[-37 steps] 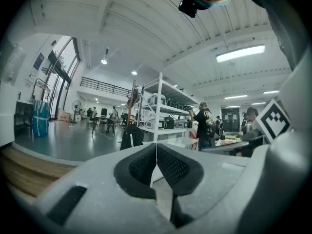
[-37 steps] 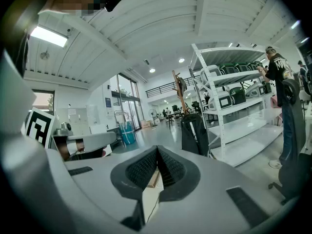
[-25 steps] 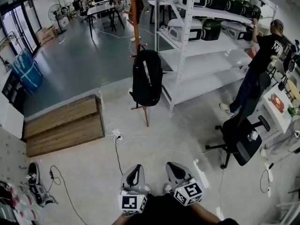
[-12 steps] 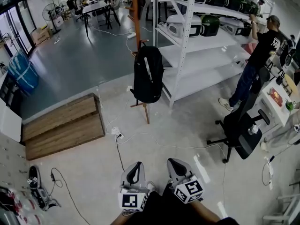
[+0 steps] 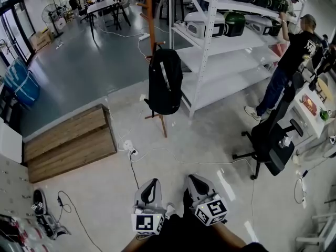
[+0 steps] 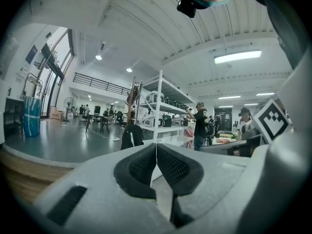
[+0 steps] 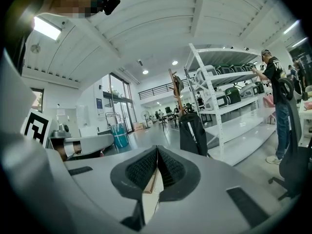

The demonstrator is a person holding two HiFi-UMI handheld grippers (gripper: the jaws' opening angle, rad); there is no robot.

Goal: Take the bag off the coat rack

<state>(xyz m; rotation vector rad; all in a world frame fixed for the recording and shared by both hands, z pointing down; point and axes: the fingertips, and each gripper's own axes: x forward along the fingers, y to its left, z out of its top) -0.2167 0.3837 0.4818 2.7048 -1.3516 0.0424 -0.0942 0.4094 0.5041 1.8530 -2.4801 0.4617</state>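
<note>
Workshop floor, head view: a person holds the left tongs (image 5: 151, 184) and the right tongs (image 5: 192, 179) side by side at 6 o'clock, both aimed toward 12 o'clock. Each pair is closed, its black ribbed pads pressed together with nothing between them.

Well apart from the tongs, at 12 o'clock, the black fabric backpack (image 5: 164, 81) hangs upright on the tall brown wooden coat rack (image 5: 150, 14). The bottom of the backpack is clear of the pale concrete floor (image 5: 210, 135), and the rack's splayed feet show beneath it.

Just beside the rack, at 1 o'clock, stands a white metal shelving unit (image 5: 210, 46) with white and green appliances on its upper shelves. At 2 o'clock a person in a black T-shirt and blue jeans (image 5: 294, 56) reaches up to those shelves. A black wheeled office chair (image 5: 273, 140) stands near that person, at 3 o'clock.

At 9 o'clock a low platform of brown wooden planks (image 5: 68, 140) lies where the pale floor meets a darker grey one. A white power strip (image 5: 129, 148) rests on the floor between the platform and the tongs, its cable trailing toward 6 o'clock. A blue wrapped bundle (image 5: 20, 85) sits at 10 o'clock
</note>
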